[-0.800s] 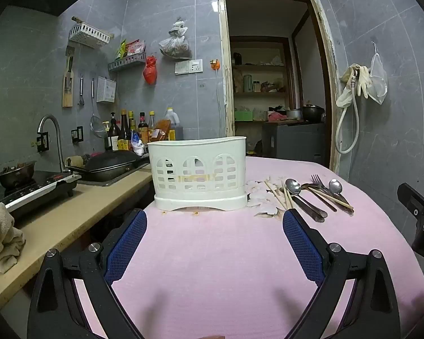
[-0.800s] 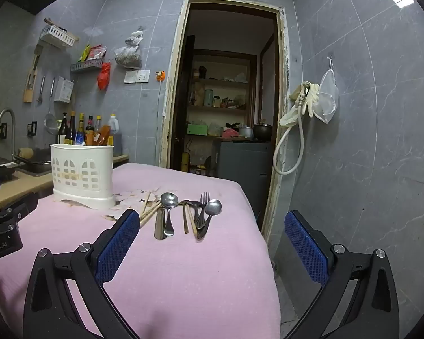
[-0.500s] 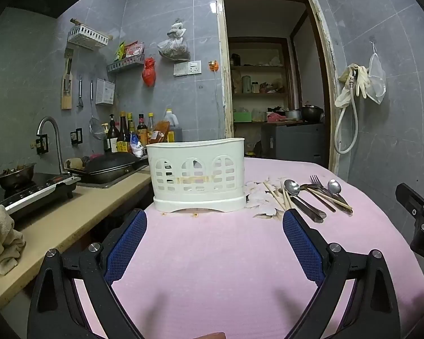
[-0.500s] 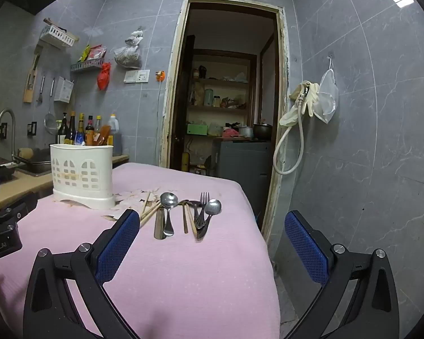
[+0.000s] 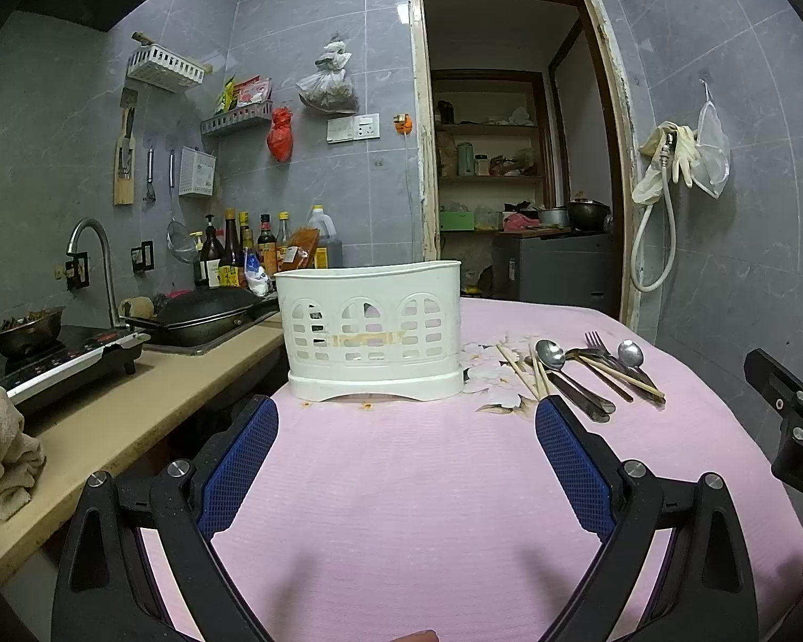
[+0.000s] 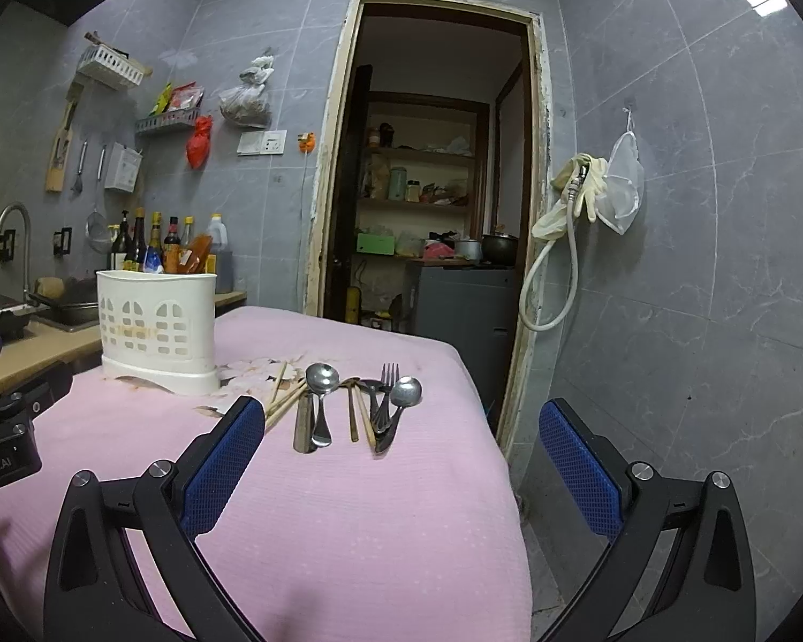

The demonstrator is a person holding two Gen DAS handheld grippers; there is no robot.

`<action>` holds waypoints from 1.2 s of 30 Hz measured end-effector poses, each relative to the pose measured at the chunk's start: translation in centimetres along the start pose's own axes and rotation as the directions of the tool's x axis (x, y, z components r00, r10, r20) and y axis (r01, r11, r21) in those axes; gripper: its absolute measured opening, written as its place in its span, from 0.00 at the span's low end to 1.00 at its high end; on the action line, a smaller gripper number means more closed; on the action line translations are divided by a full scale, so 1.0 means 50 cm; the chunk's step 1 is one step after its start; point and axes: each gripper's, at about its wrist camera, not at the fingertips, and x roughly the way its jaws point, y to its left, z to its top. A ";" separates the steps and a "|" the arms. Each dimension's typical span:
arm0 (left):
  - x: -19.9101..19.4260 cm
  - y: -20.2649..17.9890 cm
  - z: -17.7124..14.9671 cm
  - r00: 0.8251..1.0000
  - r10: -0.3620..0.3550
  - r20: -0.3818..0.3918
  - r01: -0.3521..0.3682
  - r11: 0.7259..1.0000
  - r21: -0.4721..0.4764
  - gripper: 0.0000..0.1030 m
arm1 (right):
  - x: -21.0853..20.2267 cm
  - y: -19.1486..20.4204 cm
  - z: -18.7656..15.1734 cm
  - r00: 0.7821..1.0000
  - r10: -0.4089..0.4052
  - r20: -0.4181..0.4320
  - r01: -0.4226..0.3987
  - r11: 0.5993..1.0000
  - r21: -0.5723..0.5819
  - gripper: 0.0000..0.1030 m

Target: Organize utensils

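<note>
Almost nothing has moved since the earlier frames: caddy and cutlery sit where they were, and both tongs hang in nearly the same spots over the cloth.

My left tongs (image 5: 404,473) are spread wide, blue mesh pads apart, nothing between them, hovering above the pink cloth-covered surface (image 5: 401,481). They face the white slotted plastic utensil caddy (image 5: 372,331), which stands upright near the far left edge of the surface, well clear of the pads.

My right tongs (image 6: 401,473) are also spread wide and empty, low over the same surface near its right edge; the right pad hangs past the edge over the floor.

The loose utensils lie in a row to the right of the caddy, flat on the cloth, handles toward me: pale wooden chopsticks (image 6: 283,398) closest to the caddy, then a large steel spoon (image 6: 321,393) lying beside a flat steel handle (image 6: 304,425), a brown-handled piece (image 6: 352,412), a steel fork (image 6: 385,393), and a smaller steel spoon (image 6: 404,396) overlapping the fork. In the left view the same pile sits just beyond the right pad (image 5: 573,463). The caddy's inside is not visible from either camera.

A tan counter (image 5: 107,417) with a dark wok (image 5: 209,310) runs along the left.
</note>
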 end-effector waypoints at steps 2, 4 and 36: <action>0.001 -0.001 -0.001 1.000 0.002 0.000 -0.002 1.000 -0.001 0.92 | -0.004 0.003 0.000 1.000 0.000 -0.001 0.000 1.000 -0.001 1.00; 0.000 0.001 -0.001 1.000 -0.001 0.000 0.001 1.000 -0.001 0.92 | -0.003 0.010 0.003 1.000 0.000 -0.001 0.000 1.000 -0.001 1.00; 0.003 0.002 -0.003 1.000 -0.001 -0.001 0.001 1.000 -0.003 0.92 | -0.002 0.017 -0.005 1.000 0.008 -0.008 -0.008 1.000 -0.001 1.00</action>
